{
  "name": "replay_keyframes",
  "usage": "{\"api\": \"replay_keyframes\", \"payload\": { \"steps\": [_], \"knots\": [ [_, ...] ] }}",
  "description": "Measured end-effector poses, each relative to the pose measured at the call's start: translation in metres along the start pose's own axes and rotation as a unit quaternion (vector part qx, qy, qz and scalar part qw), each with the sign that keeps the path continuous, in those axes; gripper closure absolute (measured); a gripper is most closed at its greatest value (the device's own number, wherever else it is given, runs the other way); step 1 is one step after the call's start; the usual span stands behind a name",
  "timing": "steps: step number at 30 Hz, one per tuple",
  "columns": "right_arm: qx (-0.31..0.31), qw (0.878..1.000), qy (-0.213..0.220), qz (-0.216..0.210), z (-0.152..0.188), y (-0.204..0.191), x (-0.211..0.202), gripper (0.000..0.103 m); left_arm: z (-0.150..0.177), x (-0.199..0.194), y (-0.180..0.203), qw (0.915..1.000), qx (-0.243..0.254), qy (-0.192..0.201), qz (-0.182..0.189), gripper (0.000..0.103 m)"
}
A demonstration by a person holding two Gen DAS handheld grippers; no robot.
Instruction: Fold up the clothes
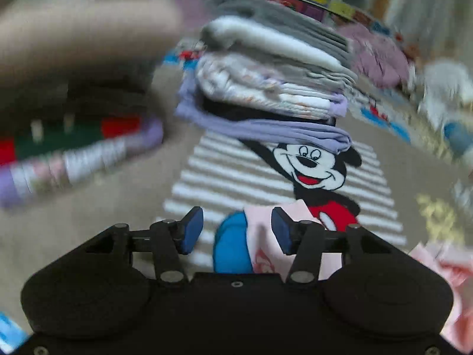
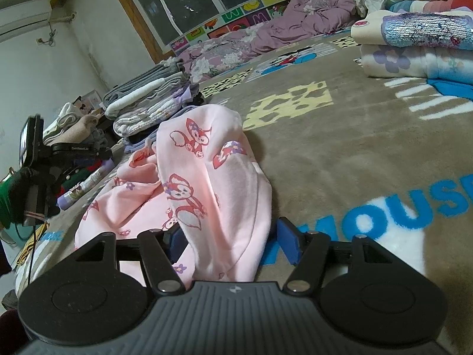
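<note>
Held the left gripper (image 1: 236,230) tilted down over the Mickey Mouse rug (image 1: 221,177), jaws well apart and clamped on nothing. Found only a corner of the pink fox-print garment (image 1: 263,236) lying between the blue pads, just beside the right pad (image 1: 280,227), over a blue patch of the rug. Faced a tall stack of folded clothes (image 1: 275,82) just beyond, lilac at the bottom, grey on top, its lowest layer overlapping the Mickey figure (image 1: 313,165). Passed a second folded pile (image 1: 74,153) at the left, too blurred to tell more.

Kept the right gripper (image 2: 230,242) low over the rug (image 2: 325,162), jaws apart, with the pink garment (image 2: 207,177) heaped up between them. Saw the left pad half hidden against the cloth and the right pad (image 2: 288,245) just clear of it, so no clamp. Had the same stack (image 2: 147,100) behind the garment, and another folded pile (image 2: 414,53) well apart at the far right.
</note>
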State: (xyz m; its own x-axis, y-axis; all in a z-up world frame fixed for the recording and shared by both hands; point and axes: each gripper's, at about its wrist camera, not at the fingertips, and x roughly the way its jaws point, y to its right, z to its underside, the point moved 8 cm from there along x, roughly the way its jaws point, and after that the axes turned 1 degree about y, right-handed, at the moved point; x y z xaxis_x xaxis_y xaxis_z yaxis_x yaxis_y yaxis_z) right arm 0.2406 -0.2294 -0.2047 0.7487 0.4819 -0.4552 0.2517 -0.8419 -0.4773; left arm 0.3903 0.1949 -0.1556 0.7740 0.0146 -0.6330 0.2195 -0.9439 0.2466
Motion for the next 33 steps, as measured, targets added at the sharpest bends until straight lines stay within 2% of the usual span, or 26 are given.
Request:
{"api": "replay_keyframes", "payload": {
  "steps": [3,4,8,9,10,11,15,20,26,30,33],
  "knots": [
    [0.0,1.0,0.0,-0.001,0.0,0.0,0.002,0.039,0.012,0.011,0.0,0.9988,-0.039,-0.008,0.027,0.058],
    [-0.001,1.0,0.0,-0.001,-0.001,0.0,0.002,0.039,0.016,0.015,0.001,0.9982,-0.049,-0.012,0.033,0.062],
    [-0.004,1.0,0.001,-0.002,0.0,-0.001,0.003,0.037,0.022,0.024,0.008,0.9983,-0.047,-0.007,0.034,0.067],
    [-0.004,1.0,0.001,-0.003,0.0,0.0,0.003,0.037,0.022,0.025,0.009,0.9982,-0.047,-0.004,0.036,0.073],
    [-0.004,1.0,0.002,-0.004,-0.001,0.0,0.004,0.037,0.022,0.025,0.01,0.9984,-0.045,-0.006,0.035,0.093],
    [-0.004,1.0,0.002,-0.004,-0.001,0.0,0.004,0.036,0.021,0.025,0.011,0.9985,-0.042,-0.008,0.035,0.099],
    [-0.003,1.0,0.002,-0.006,-0.002,0.0,0.006,0.036,0.018,0.001,0.02,0.9983,-0.03,0.027,0.043,0.1],
    [0.0,1.0,0.004,-0.008,-0.002,0.0,0.005,0.036,0.01,-0.062,0.035,0.9948,0.005,0.093,0.041,0.101],
    [0.001,1.0,0.011,-0.002,-0.003,0.0,0.0,0.036,-0.004,-0.143,0.034,0.9857,0.015,0.165,0.027,0.101],
    [-0.002,1.0,0.029,0.007,-0.005,-0.002,-0.011,0.036,-0.007,-0.183,0.024,0.98,0.001,0.198,0.017,0.101],
    [-0.035,0.997,0.059,0.016,-0.008,-0.012,-0.03,0.036,-0.003,-0.203,0.012,0.9763,-0.018,0.216,0.011,0.101]
  ]
}}
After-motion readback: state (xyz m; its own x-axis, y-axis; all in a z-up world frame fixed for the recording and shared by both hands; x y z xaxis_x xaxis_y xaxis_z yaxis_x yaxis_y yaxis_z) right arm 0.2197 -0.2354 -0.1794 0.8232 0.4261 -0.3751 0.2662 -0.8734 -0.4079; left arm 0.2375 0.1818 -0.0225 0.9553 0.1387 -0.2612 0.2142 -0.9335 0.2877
